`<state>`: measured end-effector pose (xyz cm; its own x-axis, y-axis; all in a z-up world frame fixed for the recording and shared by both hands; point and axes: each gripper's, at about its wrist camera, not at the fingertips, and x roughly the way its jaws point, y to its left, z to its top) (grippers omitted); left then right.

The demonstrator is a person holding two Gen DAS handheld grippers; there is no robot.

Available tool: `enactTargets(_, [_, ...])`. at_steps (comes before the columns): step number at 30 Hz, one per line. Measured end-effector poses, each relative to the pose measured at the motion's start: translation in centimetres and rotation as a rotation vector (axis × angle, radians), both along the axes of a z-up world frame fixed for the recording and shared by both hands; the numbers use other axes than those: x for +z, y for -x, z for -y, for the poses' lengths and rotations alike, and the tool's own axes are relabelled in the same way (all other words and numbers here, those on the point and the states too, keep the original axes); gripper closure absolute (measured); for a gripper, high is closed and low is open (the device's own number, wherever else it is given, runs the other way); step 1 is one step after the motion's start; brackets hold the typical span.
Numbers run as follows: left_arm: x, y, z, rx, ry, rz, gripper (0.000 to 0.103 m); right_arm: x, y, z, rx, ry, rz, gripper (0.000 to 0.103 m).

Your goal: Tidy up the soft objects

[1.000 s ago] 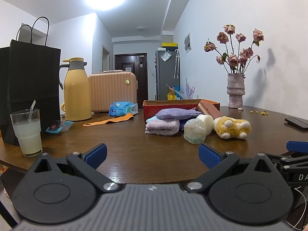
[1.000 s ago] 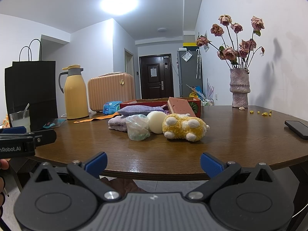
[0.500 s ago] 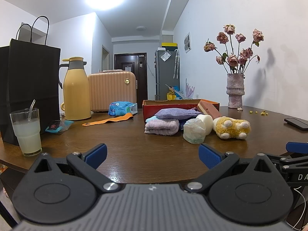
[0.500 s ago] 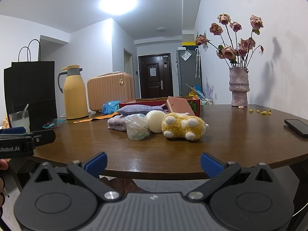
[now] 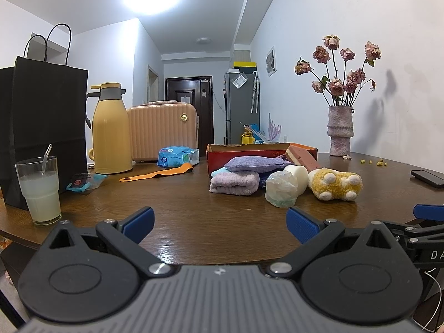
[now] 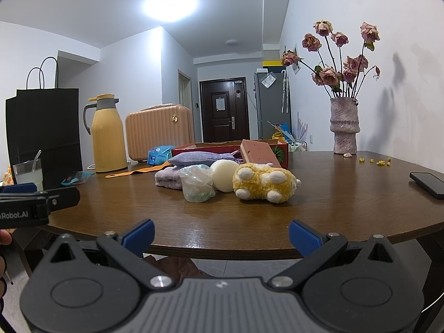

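A cluster of soft things lies mid-table in front of a red cardboard box (image 5: 238, 155) (image 6: 194, 147): a folded lilac towel (image 5: 234, 183) (image 6: 168, 178), a purple fabric pouch (image 5: 249, 164) (image 6: 199, 158), a crumpled clear bag (image 5: 280, 191) (image 6: 197, 184), a cream foam roll (image 5: 297, 174) (image 6: 224, 175), a yellow plush toy (image 5: 334, 184) (image 6: 263, 184) and a pink sponge (image 5: 302, 157) (image 6: 259, 151) leaning on the box. My left gripper (image 5: 220, 220) and right gripper (image 6: 221, 233) both hover open and empty at the near table edge, well short of the cluster.
At the left stand a black paper bag (image 5: 41, 127), a glass of milky drink (image 5: 40, 188), a yellow thermos (image 5: 109, 130) and a peach case (image 5: 163, 131). An orange strap (image 5: 158, 174), blue packet (image 5: 177, 156), flower vase (image 5: 340, 133) and phone (image 6: 427, 184) also sit on the table.
The right gripper has crept slightly toward the table, so the objects look a little larger. The left view is almost unchanged. Both grippers stay open.
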<state>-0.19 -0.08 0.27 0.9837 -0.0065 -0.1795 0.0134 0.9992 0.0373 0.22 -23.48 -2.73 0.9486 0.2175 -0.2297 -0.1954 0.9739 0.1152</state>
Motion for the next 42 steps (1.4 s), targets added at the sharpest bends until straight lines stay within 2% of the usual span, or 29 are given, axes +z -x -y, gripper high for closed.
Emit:
enactTargets(21, [0.0,-0.2,-0.3,0.002,0.0,-0.004,0.0,0.2,0.1,0.2,-0.001,-0.002,0.005,0.0])
enactTargets(26, [0.2,-1.3,-0.1,0.009,-0.018,0.031,0.0,0.8,-0.5,1.2,-0.017,-0.022,0.023,0.0])
enactTargets(31, [0.3,-4.5,0.4,-0.019,-0.007,0.008,0.0,1.4,-2.7,2.6,-0.03,-0.033,0.047,0.0])
enactTargets(34, [0.6,-6.7,1.1,-0.031,-0.008,0.013,0.0,1.7,-5.0,3.2,-0.056,-0.008,0.062,0.0])
enactTargets(36, [0.9,-8.4,1.3,-0.052,0.008,0.002,0.0,1.9,-7.0,3.8,-0.055,-0.026,0.059,0.0])
enactTargets(39, [1.0,-10.9,2.1,-0.091,0.03,-0.033,0.0,2.0,-10.2,4.6,-0.037,-0.061,0.005,0.0])
enactTargets(42, [1.1,-12.6,3.3,-0.126,0.028,-0.055,0.0,2.2,-13.1,5.0,-0.04,-0.04,-0.028,0.0])
